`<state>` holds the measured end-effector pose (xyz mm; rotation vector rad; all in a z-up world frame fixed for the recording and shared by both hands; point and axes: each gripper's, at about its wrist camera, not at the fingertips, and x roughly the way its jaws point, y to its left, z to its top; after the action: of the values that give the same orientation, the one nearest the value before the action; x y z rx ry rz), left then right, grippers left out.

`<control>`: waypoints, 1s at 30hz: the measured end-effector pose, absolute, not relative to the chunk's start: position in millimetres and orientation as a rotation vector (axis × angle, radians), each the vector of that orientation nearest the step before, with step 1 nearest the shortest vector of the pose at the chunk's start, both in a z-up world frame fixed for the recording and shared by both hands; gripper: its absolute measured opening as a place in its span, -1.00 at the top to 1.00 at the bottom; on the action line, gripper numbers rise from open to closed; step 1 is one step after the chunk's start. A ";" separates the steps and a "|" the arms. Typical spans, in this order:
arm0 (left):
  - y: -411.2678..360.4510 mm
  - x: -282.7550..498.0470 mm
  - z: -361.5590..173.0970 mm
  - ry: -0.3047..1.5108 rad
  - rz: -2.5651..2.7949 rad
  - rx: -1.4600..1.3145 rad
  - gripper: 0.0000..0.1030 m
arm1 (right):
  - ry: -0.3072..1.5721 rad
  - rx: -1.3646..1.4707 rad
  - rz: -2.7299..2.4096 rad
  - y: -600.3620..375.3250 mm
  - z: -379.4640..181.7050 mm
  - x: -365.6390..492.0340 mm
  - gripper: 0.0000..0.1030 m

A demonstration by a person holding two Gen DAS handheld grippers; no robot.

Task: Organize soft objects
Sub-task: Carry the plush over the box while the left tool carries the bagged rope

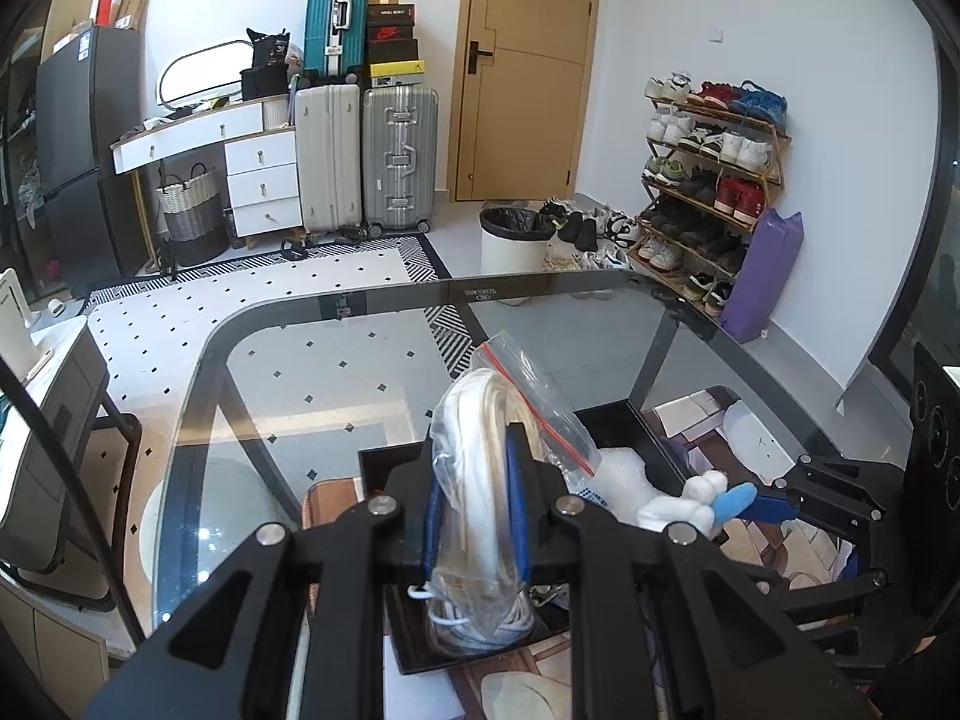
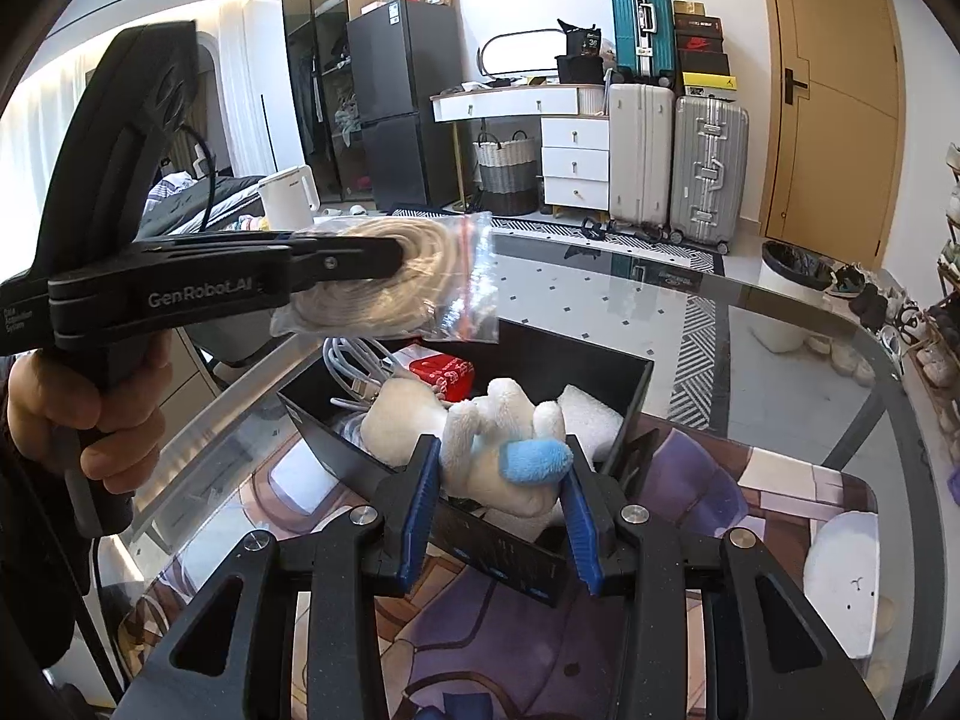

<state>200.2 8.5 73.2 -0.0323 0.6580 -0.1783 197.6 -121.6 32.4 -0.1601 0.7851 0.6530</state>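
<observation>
Left gripper [image 2: 360,264]: jaws closed flat on a clear zip bag [image 1: 480,480] with a red seal strip, a coil of white cord packed inside. The bag is pinched across the coil's middle, probably so the slack plastic cannot slip; its loose top sticks out past the fingertips. A hand [image 2: 102,414] is seen wrapped round the pistol-style handle. The bag is carried in the air above the near-left corner of the black box [image 2: 630,396], not yet inside it.

Black box, centre: it is set on the glass worktop [image 1: 360,348], apparently as the collecting bin. White cables, a red packet [image 2: 441,369] and a white foam piece [image 2: 591,417] are seen lying in it.

Right gripper [image 2: 498,480]: jaws held at a medium width, blue pads pressed on both flanks of a white plush toy [image 2: 504,420] with a light-blue tip. The toy is gripped about its body, over the box's near edge, partly above the contents. Whether it rests on them cannot be told.

Far right: a white plush shape [image 2: 846,588] is visible under the glass, untouched.

Judgement: both soft items appear to be on their way into the box; release remains to be done.
</observation>
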 end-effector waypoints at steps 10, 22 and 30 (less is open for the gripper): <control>-1.8 217.2 58.9 0.695 -0.204 -0.019 0.69 | 0.807 -0.178 0.659 -111.8 21.7 209.6 0.25; -6.1 224.5 47.1 0.724 -0.218 0.001 0.69 | 0.836 -0.163 0.673 -108.5 11.7 223.6 0.25; -6.6 226.0 40.9 0.736 -0.215 0.005 0.69 | 0.839 -0.170 0.677 -110.0 10.0 227.1 0.25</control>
<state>226.0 -6.6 40.9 0.0047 0.7358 -0.2150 227.1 -110.0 10.0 -0.1704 0.8393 0.6775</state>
